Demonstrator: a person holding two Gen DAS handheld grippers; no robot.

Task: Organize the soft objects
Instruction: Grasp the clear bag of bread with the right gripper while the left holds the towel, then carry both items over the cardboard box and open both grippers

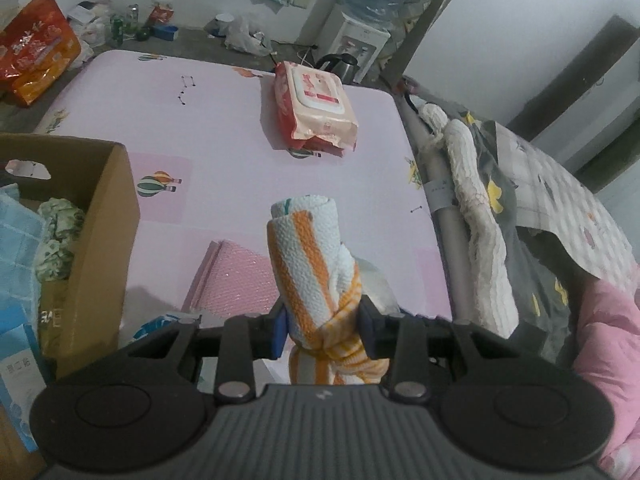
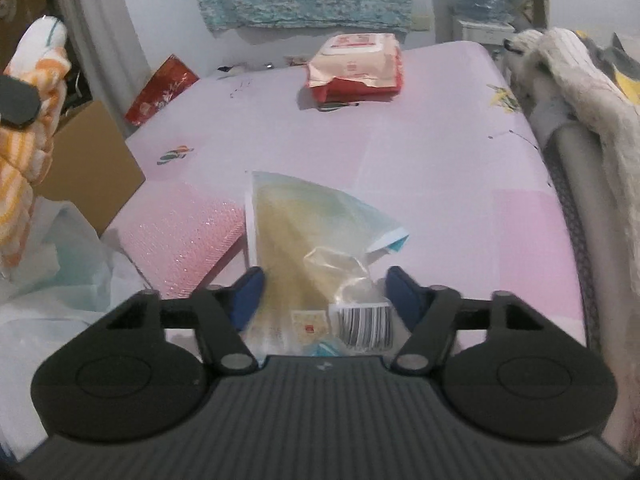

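- left gripper (image 1: 323, 330): jaws narrowed, pressed on both sides of a rolled orange-striped towel (image 1: 310, 264); towel held upright above the pink mat (image 1: 224, 128), beside the cardboard box (image 1: 96, 216).
- right gripper (image 2: 325, 294): jaws spread wide around a clear plastic packet (image 2: 316, 240) lying on the mat; contact with the pads cannot be told.
- wipes pack (image 1: 314, 110) lies far back on the mat.
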